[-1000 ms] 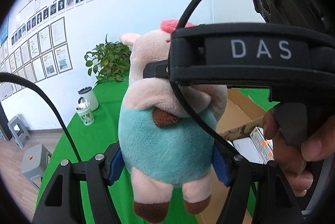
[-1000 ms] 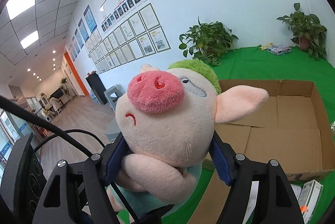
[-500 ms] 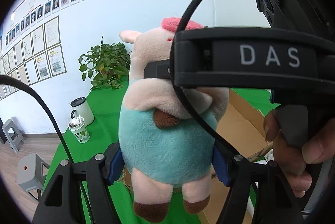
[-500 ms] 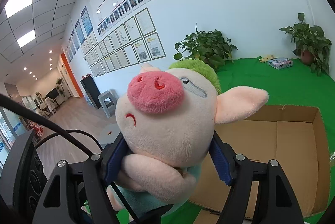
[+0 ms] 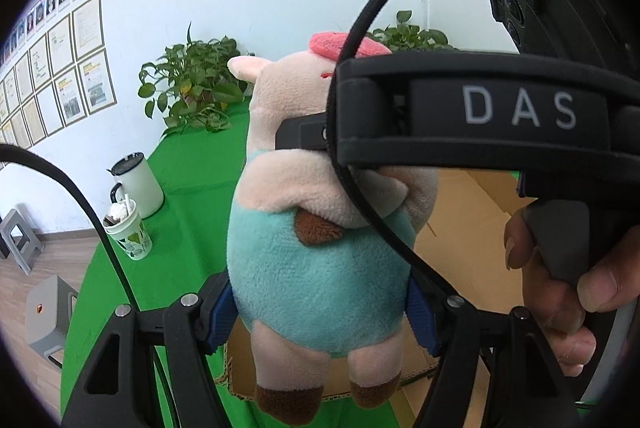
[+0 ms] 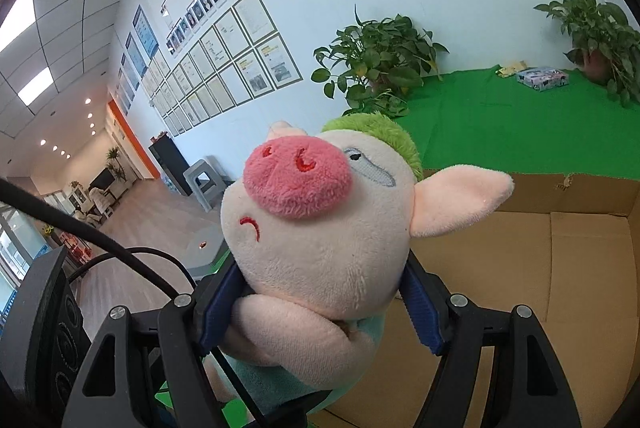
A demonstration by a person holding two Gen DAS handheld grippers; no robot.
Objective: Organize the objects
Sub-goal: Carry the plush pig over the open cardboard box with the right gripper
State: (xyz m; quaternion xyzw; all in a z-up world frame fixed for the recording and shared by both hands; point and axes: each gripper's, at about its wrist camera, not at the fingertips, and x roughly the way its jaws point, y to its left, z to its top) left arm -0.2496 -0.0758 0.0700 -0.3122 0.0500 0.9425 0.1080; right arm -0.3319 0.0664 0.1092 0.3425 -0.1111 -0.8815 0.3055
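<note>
Moved: cardboard box (image 6: 520, 308) now fills 4 o'clock | plush pig (image 5: 320, 260) clamped by your left gripper (image 5: 320, 312) and right gripper (image 6: 320, 304) | Risk: uneven release drops it outside

Black fingers (image 5: 192, 348) (blue pads, silver screws)

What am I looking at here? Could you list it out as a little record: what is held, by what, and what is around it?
held thing: plush pig, green hair, teal body
left gripper: shut on the pig's body
right gripper: shut on the pig's head
holder: a person's hand on the right gripper's handle
behind the pig: open cardboard box
surface: green cloth
also there: two potted plants, white mug, paper cup
</note>
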